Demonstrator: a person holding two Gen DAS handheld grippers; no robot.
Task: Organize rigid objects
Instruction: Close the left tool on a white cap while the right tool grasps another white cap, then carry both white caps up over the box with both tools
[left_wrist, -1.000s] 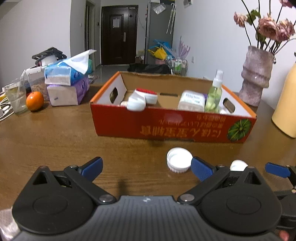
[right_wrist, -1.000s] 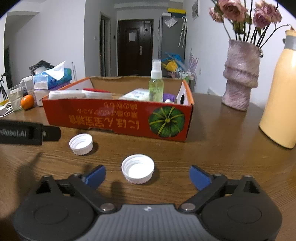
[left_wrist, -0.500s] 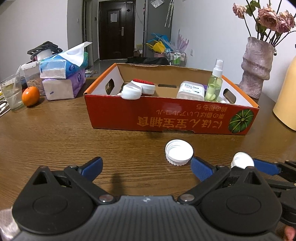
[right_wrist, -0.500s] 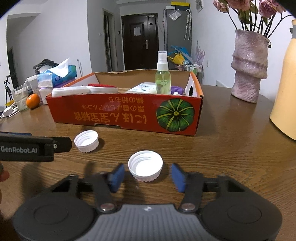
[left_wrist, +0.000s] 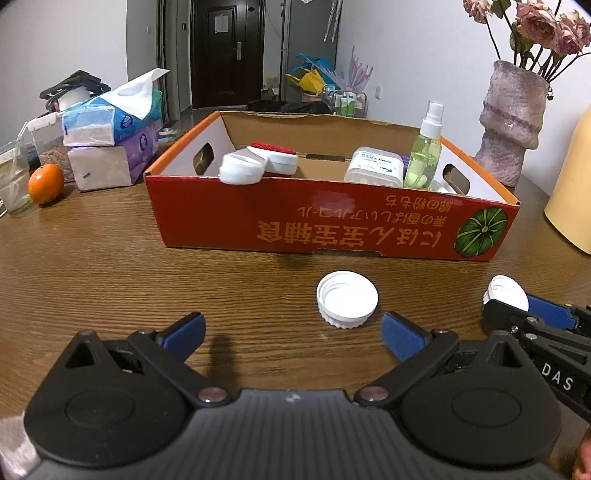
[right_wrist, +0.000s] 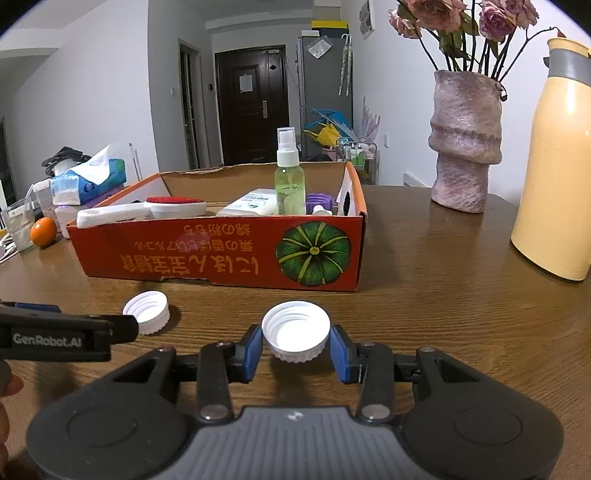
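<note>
White plastic, light and stiff, the cap (right_wrist: 295, 329) sits clenched by its ribbed rim between our right gripper (right_wrist: 296, 353) fingers, while our left gripper (left_wrist: 291, 334) gapes, its own cap (left_wrist: 347, 304) just ahead.

Premises present as a private dwelling, most likely a living or dining area of a flat. Observations supporting this: a wood-grain table (left_wrist: 110, 266) carrying ordinary household clutter, namely stacked tissue packs (left_wrist: 110, 125), an orange (left_wrist: 45, 183), a drinking glass (left_wrist: 13, 177), a pink ceramic vase (right_wrist: 466, 144) holding dried roses, and a yellow thermos jug (right_wrist: 557, 158). A reused red produce box (right_wrist: 221, 254) holds toiletries, including a spray bottle (right_wrist: 290, 177). Beyond the table, a dark panelled entrance door (right_wrist: 255, 107) stands at the end of a short hallway beside a grey refrigerator (right_wrist: 325, 81). Walls are plain white.
</note>
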